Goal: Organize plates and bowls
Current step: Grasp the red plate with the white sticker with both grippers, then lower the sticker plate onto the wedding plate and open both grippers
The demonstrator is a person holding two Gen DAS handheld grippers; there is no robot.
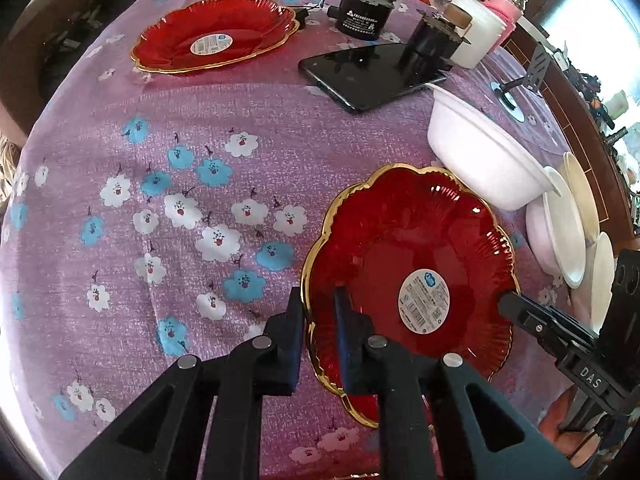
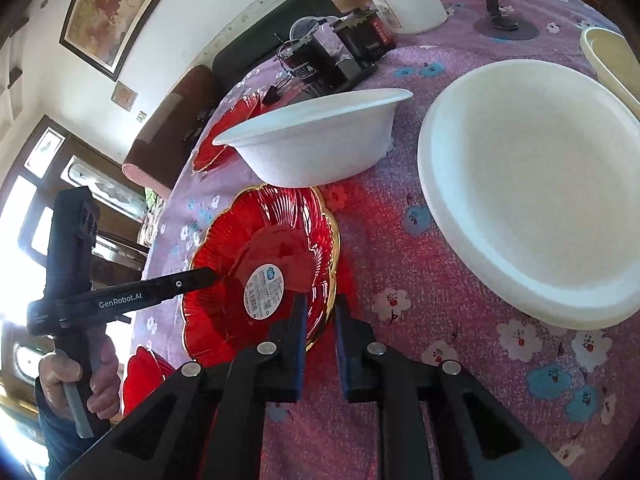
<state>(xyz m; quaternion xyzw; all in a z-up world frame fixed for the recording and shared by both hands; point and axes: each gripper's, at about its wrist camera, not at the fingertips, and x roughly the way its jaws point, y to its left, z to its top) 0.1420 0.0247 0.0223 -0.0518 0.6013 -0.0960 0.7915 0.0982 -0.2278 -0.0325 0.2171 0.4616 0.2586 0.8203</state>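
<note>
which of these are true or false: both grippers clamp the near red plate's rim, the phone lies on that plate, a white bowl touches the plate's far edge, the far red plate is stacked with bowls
1. Both the left gripper and the right gripper clamp the near red plate by its rim. True.
2. The phone lies on that plate. False: it lies on the tablecloth, apart.
3. A white bowl touches the plate's far edge. True.
4. The far red plate is stacked with bowls. False: it holds only a sticker.
</note>
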